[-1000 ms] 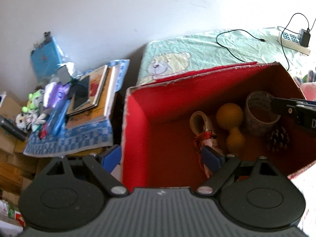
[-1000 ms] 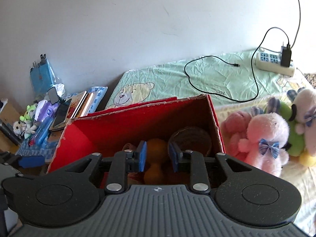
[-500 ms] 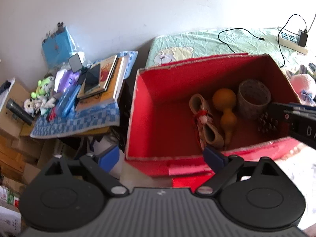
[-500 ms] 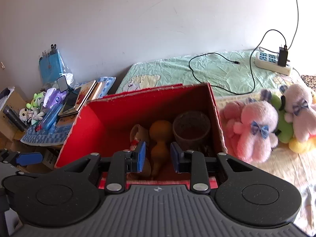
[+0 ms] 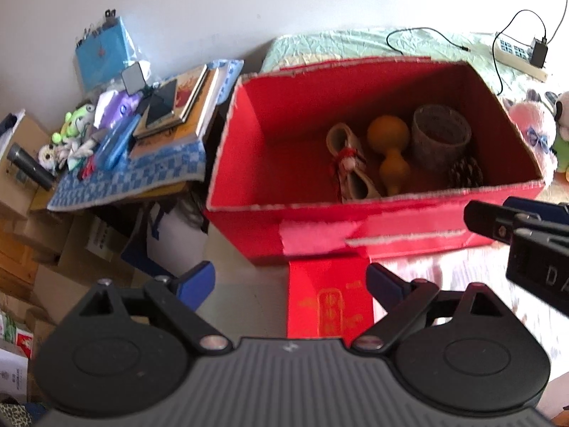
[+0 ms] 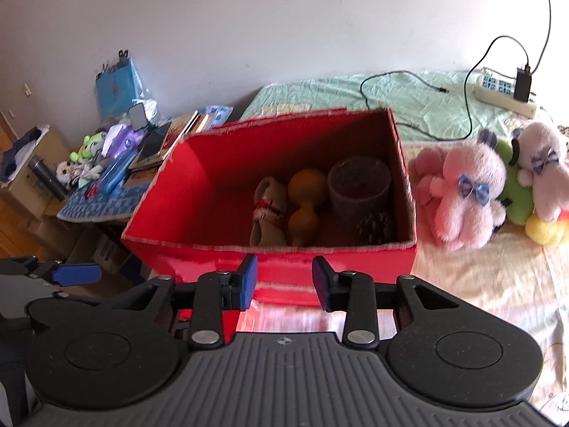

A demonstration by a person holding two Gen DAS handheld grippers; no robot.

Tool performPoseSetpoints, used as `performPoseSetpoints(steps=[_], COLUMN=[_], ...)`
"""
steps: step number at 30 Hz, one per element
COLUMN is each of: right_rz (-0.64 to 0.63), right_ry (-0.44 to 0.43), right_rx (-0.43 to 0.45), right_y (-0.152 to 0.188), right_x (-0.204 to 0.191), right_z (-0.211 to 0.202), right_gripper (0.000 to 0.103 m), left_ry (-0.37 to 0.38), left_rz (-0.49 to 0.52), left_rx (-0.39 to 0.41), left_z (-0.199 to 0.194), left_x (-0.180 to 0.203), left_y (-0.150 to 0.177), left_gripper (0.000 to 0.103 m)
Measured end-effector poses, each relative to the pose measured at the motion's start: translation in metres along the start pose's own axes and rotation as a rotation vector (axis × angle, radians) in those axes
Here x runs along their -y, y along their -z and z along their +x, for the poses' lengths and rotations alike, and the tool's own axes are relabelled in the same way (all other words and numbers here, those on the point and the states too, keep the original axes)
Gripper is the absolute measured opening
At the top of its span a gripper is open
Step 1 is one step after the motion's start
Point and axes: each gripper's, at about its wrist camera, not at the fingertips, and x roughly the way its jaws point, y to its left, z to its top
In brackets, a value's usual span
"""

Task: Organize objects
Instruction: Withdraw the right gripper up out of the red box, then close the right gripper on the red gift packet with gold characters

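Note:
An open red box (image 5: pixel 355 220) (image 6: pixel 277 259) sits on the bed. Inside it lie an orange gourd (image 5: pixel 387 138) (image 6: pixel 306 192), a woven cup (image 5: pixel 441 135) (image 6: pixel 359 181), a pine cone (image 5: pixel 466 174) (image 6: pixel 377 226) and a small pale ornament with a red tassel (image 5: pixel 348 163) (image 6: pixel 266 210). My left gripper (image 5: pixel 290 283) hangs wide open in front of the box, over a flat red card (image 5: pixel 330 306). My right gripper (image 6: pixel 284 281) is open and holds nothing, just short of the box's near wall.
Several plush toys (image 6: pixel 466 192) lie on the bed right of the box. A power strip (image 6: pixel 505 89) and cable lie behind. A side table (image 5: pixel 124 178) left of the box holds books, a phone and small toys. Cardboard boxes (image 5: pixel 53 249) stand below it.
Both grippers have drawn back and away from the box, so its near wall and the red card now show. The things in the box have stayed put.

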Motion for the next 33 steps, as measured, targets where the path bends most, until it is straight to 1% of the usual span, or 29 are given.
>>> performPoseSetpoints(steps=[5,9,11,17,21,25,30,33], right_rz=[0.026,0.046,0.040,0.053,0.079,0.099,0.160,0.167], right_ry=[-0.008,0.013,0.020,-0.013,-0.056,-0.072,-0.137,-0.170], right_rx=[-0.007,0.037,0.038,-0.031,-0.081,-0.102,-0.160,-0.171], right_y=[0.016,0.030,0.036,0.043,0.047,0.049,0.047,0.045], right_x=[0.005,0.009,0.010,0.015,0.016,0.014,0.017,0.015], right_z=[0.004,0.005,0.008,0.020,0.027,0.031,0.040,0.042], right_gripper=[0.037,0.037,0.037,0.037,0.037,0.037,0.037,0.037], left_ry=[0.005,0.010,0.004,0.011,0.022,0.053,0.086,0.095], left_rz=[-0.003,-0.024,-0.023,-0.031,-0.034,-0.041,-0.034,-0.019], left_rx=[-0.034,-0.061,-0.074,-0.122,-0.134,-0.128,-0.122,-0.114], left_z=[0.007,0.015,0.019,0.032,0.037,0.039,0.044,0.046], left_x=[0.008,0.011,0.013,0.014,0.010,0.007,0.006,0.007], left_y=[0.011,0.022,0.027,0.041,0.048,0.050,0.051,0.051], left_gripper=[0.093,0.091,0.090,0.088,0.088,0.088,0.089,0.093])
